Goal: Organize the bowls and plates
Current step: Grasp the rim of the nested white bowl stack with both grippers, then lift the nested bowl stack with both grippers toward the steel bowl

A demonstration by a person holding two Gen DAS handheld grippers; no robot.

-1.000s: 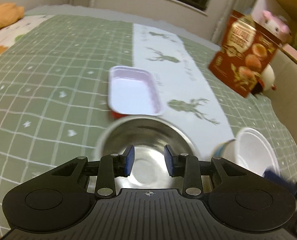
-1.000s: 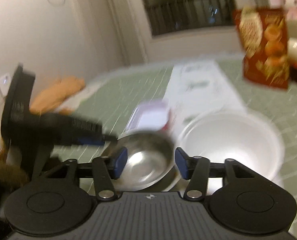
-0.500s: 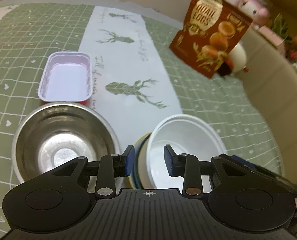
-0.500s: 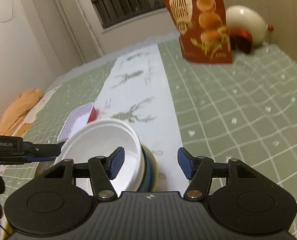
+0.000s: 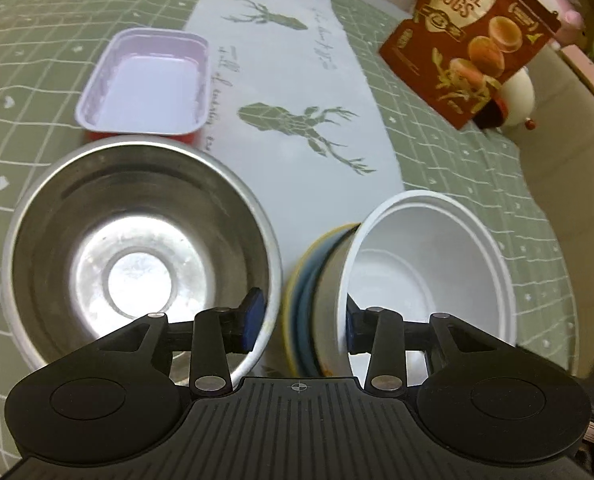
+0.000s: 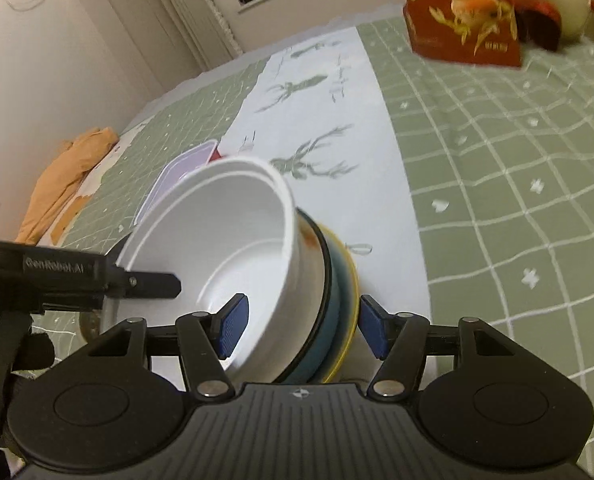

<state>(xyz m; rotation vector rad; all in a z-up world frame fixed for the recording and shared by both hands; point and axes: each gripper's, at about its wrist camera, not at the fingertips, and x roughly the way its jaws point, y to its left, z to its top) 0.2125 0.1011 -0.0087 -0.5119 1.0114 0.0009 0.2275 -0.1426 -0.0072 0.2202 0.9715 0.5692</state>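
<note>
Behind the white bowl (image 6: 233, 240): steel bowl (image 6: 97, 320) nearly all hidden, lilac tray (image 6: 185, 168) half covered. Beyond it, quail-egg pouch (image 6: 463, 12) cropped, blurred.

Steel bowl (image 5: 137, 256) and tilted white bowl (image 5: 425, 280) on its plate stack (image 5: 301, 300) sat just beside each other, only a narrow gap between. Lidless pink tray (image 5: 145, 84) blocked the bench directly behind the steel bowl. Open cloth (image 6: 497, 168) lay right of the stack; the quail egg bag (image 5: 469, 40) stood well apart at the far edge.
</note>
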